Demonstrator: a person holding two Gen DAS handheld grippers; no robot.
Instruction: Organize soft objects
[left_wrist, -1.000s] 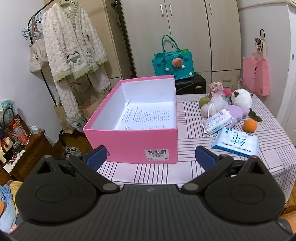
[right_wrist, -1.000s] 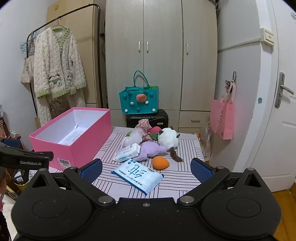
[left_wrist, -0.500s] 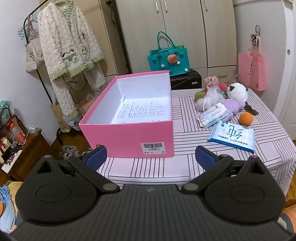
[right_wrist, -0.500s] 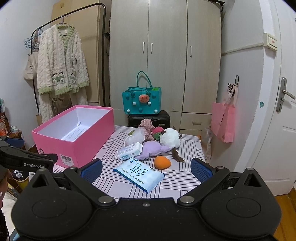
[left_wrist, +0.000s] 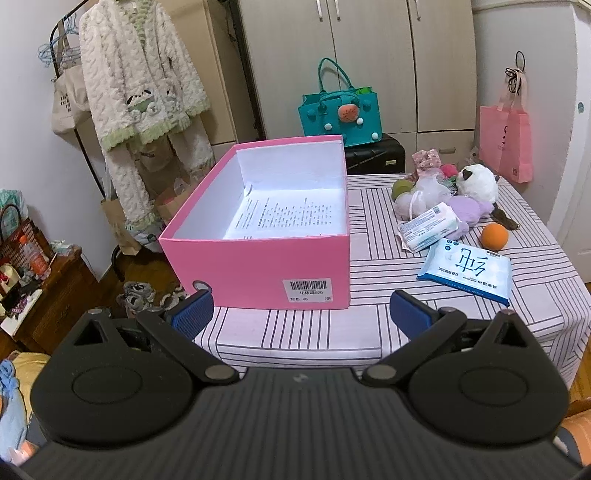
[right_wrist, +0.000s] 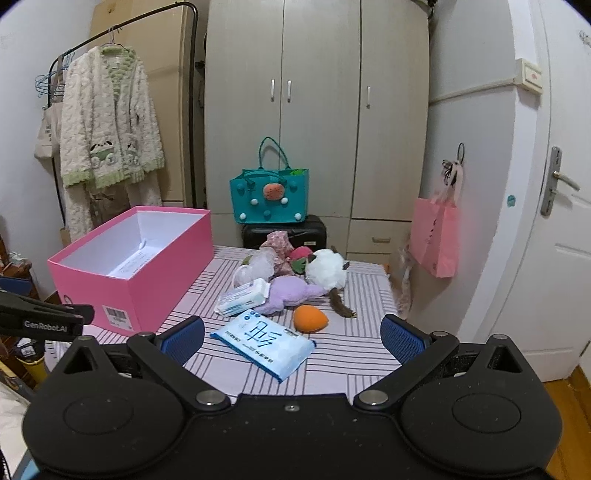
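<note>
Both grippers hang short of the striped worktop (left_wrist: 295, 332) with their jaws spread wide and nothing between them: the left gripper (left_wrist: 301, 312) faces the near wall of the pink box (left_wrist: 258, 269), and the right gripper (right_wrist: 291, 338) looks over the blue wipes pack (right_wrist: 264, 349) at lower centre of its frame.

The soft objects lie clustered at the right of the left view: an orange sponge (left_wrist: 495, 235), a purple plush (left_wrist: 467, 210), a white plush (left_wrist: 476, 182), a mesh pouf (left_wrist: 424, 192) and a smaller tissue pack (left_wrist: 430, 227) resting against the purple plush. None is in the box yet, which holds only a printed sheet (left_wrist: 288, 218), so the sorting looks barely begun.

The risks, as I judge them: the items touch and overlap, so a grip on one may drag its neighbour along or nudge the rounded sponge toward the worktop edge. The flat wipes pack offers little to pinch and could slip. The box looks light, and a bump from the left gripper could shove it.

The left view alone shows the box floor and barcode label (left_wrist: 308, 290). The right view alone shows the door handle (right_wrist: 554, 181) at right and the left gripper's arm at its left edge.
</note>
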